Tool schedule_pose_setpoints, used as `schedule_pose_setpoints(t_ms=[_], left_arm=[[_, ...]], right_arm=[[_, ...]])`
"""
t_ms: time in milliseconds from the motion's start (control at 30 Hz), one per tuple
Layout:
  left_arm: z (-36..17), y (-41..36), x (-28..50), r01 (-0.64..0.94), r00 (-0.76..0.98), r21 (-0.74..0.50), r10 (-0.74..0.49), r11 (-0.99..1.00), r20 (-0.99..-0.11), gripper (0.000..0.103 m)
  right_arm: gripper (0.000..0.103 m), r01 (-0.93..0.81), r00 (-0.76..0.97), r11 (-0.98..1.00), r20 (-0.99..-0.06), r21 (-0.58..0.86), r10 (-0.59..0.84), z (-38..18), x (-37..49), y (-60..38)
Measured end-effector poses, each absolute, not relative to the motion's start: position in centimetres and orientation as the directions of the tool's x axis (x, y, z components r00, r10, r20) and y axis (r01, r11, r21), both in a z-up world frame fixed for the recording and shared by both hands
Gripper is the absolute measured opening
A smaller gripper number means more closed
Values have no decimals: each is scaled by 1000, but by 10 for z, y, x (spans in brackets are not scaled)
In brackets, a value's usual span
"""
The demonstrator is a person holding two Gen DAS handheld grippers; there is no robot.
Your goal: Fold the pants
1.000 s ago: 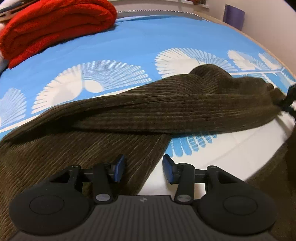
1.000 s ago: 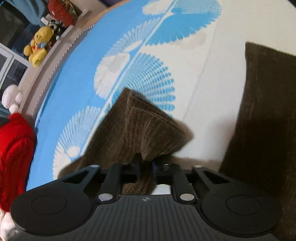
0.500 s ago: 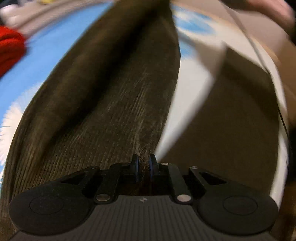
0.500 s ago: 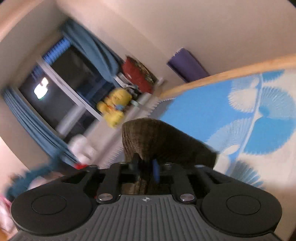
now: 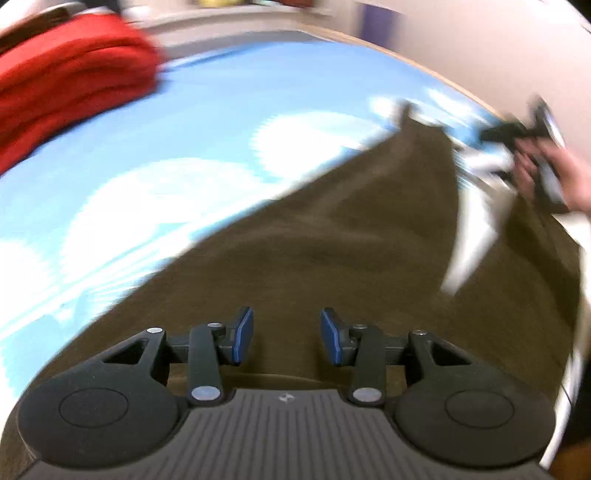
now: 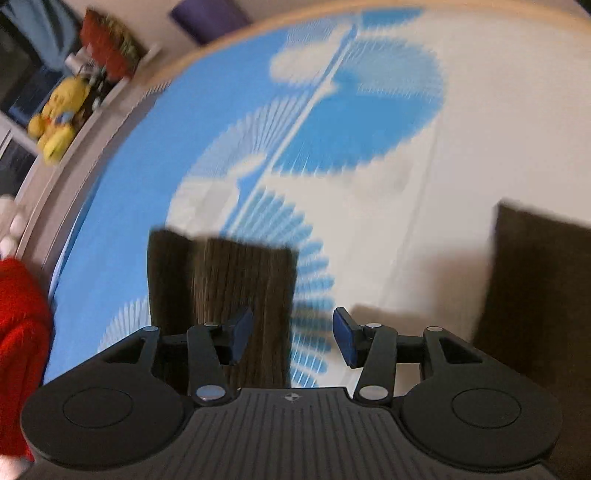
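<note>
Dark brown corduroy pants (image 5: 332, 251) lie spread on the blue and white bed sheet (image 5: 192, 122). My left gripper (image 5: 288, 336) hovers over the wide part of the pants. Its jaws are opening and nothing is pinched between the blue pads. In the left wrist view my right gripper (image 5: 517, 136) shows blurred at the far right, held in a hand (image 5: 572, 181). In the right wrist view my right gripper (image 6: 293, 336) is above a pant leg end (image 6: 221, 280) lying flat. Its jaws are opening and the pads are clear of the cloth. Another part of the pants (image 6: 535, 295) lies to the right.
A folded red blanket (image 5: 70, 77) sits at the bed's far left corner. A yellow plush toy (image 6: 59, 118) sits on a ledge beyond the bed. The wooden bed edge (image 6: 295, 26) runs along the far side, with a purple object (image 6: 210, 14) behind it.
Both grippers were shut on the pants cloth half a second ago and have let go. The lifted leg end now lies flat on the sheet. Both views have swung.
</note>
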State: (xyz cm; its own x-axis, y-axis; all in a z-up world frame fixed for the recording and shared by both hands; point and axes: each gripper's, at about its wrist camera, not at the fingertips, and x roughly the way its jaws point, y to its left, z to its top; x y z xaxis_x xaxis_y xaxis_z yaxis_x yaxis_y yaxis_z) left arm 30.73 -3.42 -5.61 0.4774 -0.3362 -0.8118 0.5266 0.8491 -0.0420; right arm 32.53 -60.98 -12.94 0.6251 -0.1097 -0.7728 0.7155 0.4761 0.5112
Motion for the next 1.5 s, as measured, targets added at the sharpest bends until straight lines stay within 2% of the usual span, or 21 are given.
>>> schedule_pose_setpoints(t_ms=[67,200,267,367,533,633,700,767,867,1000,1100,1133,1200,1267,1367,1433,1500], left_arm=[[-49,-15,313,428,534,-16,-267,904,-802,45],[-37,44,321,204,609,22,-110,979,-785,45],[-29,72,326,99,623,27,-41,995,-781,45],[-20,119,325,-50,626,11,40,999,-779,45],[-25,164,332,-174,548,49,138,984,-825,45],[-36,187,329,-191,484,37,127,981,-865,48],[-42,197,325,-186,458,34,118,982,-881,65],[-50,204,319,-179,441,45,121,983,-889,75],[-61,222,309,-216,412,49,136,975,-901,77],[-88,245,304,-278,364,-21,86,960,-927,83],[-106,256,304,-304,367,-59,60,951,-928,82],[-110,258,304,-303,377,-79,44,950,-925,78],[-111,254,303,-257,423,-97,22,962,-906,54],[-104,248,305,-195,459,-76,22,978,-888,43],[-86,252,302,-241,558,-47,99,969,-824,42],[-77,250,301,-284,572,24,190,958,-798,44],[-71,251,300,-326,550,56,238,944,-801,54]], right_arm=[[51,690,628,508,-775,516,-66,-143,333,-604],[48,634,665,598,-741,491,-96,-141,343,-588],[11,593,675,640,-734,488,-66,-143,351,-581],[6,613,654,658,-748,436,-114,-135,347,-576],[6,812,535,479,-753,334,-383,-108,305,-599],[9,884,414,389,-824,261,-387,-129,284,-622],[10,894,420,325,-828,308,-371,-132,270,-630],[15,900,396,353,-820,256,-414,-123,273,-624],[24,909,375,359,-787,210,-490,-106,273,-612],[30,851,473,459,-752,255,-459,-85,281,-600],[31,798,540,531,-729,286,-419,-73,287,-589],[31,779,561,551,-722,298,-404,-67,286,-586],[31,751,592,580,-710,316,-381,-60,286,-584],[31,735,611,596,-697,323,-375,-52,284,-581],[31,731,623,596,-681,332,-385,-38,274,-587],[31,734,628,587,-670,341,-396,-30,261,-594],[31,745,623,573,-663,341,-415,-22,242,-602]])
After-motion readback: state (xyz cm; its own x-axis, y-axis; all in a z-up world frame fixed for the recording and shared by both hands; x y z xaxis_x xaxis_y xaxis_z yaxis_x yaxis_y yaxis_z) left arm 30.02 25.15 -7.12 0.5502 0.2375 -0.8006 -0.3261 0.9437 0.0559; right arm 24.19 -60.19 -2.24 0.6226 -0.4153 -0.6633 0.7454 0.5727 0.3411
